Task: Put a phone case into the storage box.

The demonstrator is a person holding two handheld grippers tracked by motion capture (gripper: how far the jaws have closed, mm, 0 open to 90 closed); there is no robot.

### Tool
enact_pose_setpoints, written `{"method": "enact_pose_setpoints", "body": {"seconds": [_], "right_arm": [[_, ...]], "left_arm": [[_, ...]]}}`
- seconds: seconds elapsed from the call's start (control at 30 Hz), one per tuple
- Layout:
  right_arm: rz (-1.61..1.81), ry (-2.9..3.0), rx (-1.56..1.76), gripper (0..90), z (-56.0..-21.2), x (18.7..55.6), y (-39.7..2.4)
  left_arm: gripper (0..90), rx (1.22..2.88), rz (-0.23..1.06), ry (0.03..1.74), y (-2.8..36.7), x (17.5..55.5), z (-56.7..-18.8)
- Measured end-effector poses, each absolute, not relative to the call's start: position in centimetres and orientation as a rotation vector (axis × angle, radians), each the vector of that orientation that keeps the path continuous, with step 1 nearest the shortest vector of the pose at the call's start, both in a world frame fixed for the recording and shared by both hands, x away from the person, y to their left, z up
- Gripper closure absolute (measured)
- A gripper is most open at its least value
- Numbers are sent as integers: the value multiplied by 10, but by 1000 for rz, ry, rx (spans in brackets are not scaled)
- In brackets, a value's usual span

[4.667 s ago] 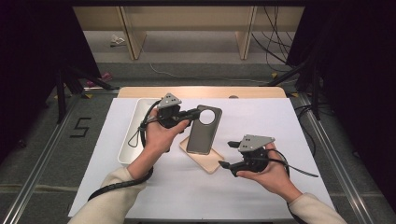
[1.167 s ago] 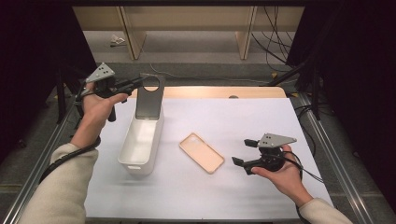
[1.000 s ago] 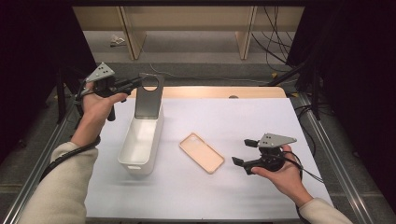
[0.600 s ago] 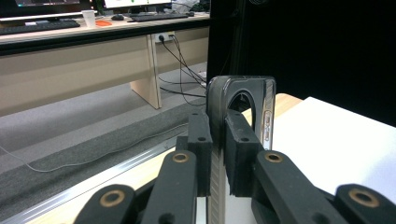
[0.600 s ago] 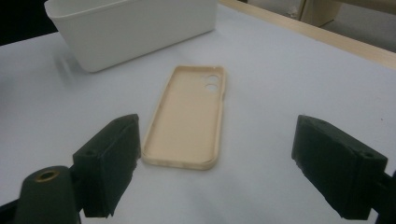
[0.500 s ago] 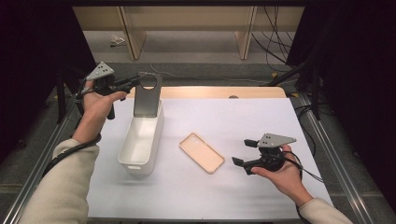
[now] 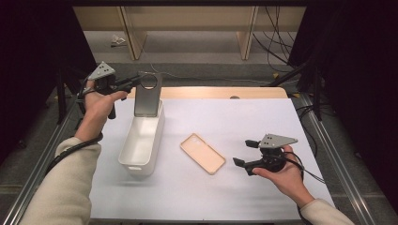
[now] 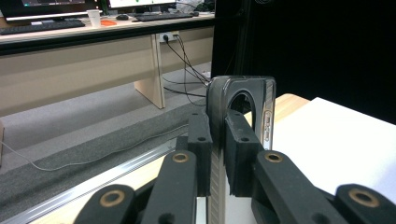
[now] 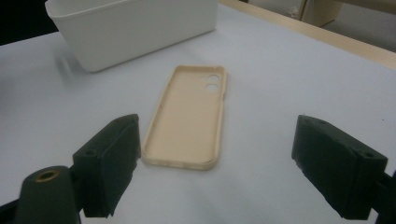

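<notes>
Black jaws of the left gripper (image 7: 133,83) pinch a dark phone (image 7: 148,95) by its top edge, hanging upright over the white bin's (image 7: 141,140) far end. Such a thin-edge grip could let it swing or slip, striking the rim. Right gripper (image 7: 244,153) waits wide open beside the beige case (image 7: 202,153) on the table.

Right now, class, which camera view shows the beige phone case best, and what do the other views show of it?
The right gripper view: the phone case lies close, hollow side up, both camera holes clear. The high view shows it whole but small, on the table beside the white bin.
</notes>
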State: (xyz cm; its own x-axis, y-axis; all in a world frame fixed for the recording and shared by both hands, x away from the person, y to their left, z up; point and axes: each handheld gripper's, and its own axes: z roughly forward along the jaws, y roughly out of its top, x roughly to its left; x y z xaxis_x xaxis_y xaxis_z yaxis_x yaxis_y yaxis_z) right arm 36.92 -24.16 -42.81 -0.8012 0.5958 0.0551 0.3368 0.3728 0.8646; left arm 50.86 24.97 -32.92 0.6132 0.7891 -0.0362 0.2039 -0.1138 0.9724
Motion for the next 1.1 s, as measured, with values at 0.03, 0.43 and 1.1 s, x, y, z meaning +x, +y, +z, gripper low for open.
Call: {"method": "enact_pose_setpoints", "body": {"seconds": [0.03,0.43,1.1], "right_arm": [[1396,2370,826,165,-428,369,-242],[1399,2369,828,165,-428,370,-242],[1399,2369,830,165,-429,370,-242]], "left_arm": [[816,1650,614,836,250,509,-330],[815,1657,616,864,249,518,-337],[814,1683,613,890,247,532,-352]]}}
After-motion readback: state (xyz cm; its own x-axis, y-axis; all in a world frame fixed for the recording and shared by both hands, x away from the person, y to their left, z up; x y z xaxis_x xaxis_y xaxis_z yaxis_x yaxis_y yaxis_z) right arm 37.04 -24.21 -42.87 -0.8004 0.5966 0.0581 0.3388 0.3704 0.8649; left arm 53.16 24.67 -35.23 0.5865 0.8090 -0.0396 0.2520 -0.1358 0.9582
